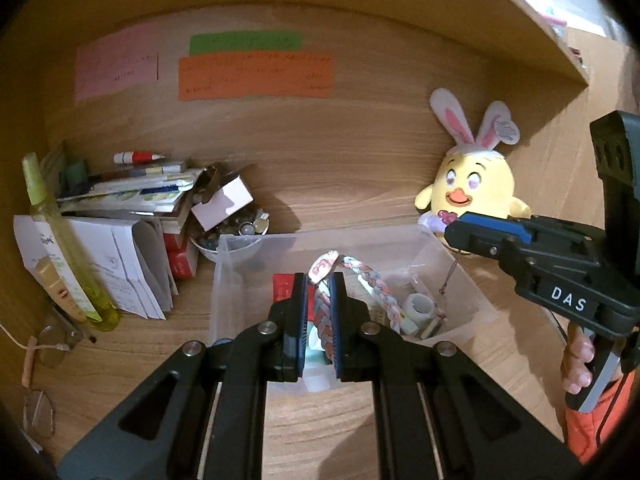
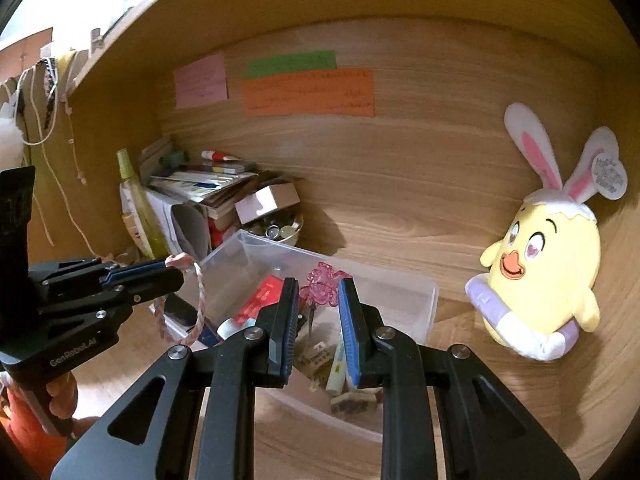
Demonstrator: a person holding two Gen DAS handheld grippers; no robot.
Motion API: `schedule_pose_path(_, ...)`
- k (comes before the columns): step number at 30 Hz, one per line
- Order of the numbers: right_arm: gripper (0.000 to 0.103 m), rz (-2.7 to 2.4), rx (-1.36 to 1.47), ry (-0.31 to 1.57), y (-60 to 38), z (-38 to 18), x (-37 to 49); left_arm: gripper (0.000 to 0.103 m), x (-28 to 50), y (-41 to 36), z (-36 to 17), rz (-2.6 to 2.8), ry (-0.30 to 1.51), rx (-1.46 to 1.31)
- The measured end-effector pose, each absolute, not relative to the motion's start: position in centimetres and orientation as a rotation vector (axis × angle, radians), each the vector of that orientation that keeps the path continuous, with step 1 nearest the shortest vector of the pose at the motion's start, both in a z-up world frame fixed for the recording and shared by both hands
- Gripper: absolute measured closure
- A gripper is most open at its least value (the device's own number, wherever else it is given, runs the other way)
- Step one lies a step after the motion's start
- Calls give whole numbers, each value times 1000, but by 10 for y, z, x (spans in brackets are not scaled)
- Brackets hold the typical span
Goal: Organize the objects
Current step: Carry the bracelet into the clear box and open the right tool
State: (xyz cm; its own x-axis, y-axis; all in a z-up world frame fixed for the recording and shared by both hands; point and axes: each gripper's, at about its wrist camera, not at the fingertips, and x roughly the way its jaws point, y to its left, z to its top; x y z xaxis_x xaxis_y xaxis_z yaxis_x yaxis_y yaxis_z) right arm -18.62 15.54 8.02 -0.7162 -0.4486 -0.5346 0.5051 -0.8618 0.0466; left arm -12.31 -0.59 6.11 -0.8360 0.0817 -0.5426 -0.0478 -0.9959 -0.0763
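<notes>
Braided bracelet (image 1: 325,312) is sitting pinched between your left gripper's (image 1: 320,300) blue pads, its pastel loop arcing out over the clear plastic bin (image 1: 256,248). In the right wrist view you are holding that loop (image 2: 199,308) hanging from the left gripper (image 2: 176,272) above the bin's near-left corner.

Your right gripper (image 2: 318,312) is hovering over the bin (image 2: 424,300) with its fingers spread apart and nothing between them; a pink translucent charm (image 2: 322,286) is showing in the gap, though whether it is touching either pad is unclear.

Bin contents are lying jumbled: a red packet (image 2: 260,298), a small tape roll (image 1: 420,306), several slim packages.

Farther out on the wooden desk (image 1: 320,208), you are facing a small bowl of trinkets (image 1: 236,232) touching the bin's far-left corner, a stack of papers and booklets (image 1: 132,200) with a yellow-green bottle (image 1: 60,240) leaning beside it, and a yellow chick plush with rabbit ears (image 1: 472,184) against the back wall. Pink, green and orange notes (image 1: 256,76) are sticking to the wall panel.
</notes>
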Motion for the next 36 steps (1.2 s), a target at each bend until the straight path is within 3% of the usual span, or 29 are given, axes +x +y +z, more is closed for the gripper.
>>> schedule_pose_path(25,84,-2435,1028,299,126,6,-220,91,-161,-8,19,2882,-128,-1075)
schedule_pose_path(27,77,-2435,1033,312,124,6,-220,83,-158,-6,21,2888,-118,-1059)
schedule_pose_path(30,62,-2442,1018,320,123,8,-217,80,-154,-5,25,2896,-113,-1035)
schedule_pose_path(34,58,-2448,1006,323,124,13,-213,74,-148,-6,30,2901,-121,-1017)
schedule_pose_path(36,53,-2451,1004,316,126,16,-211,64,-144,-7,32,2912,-119,-1005)
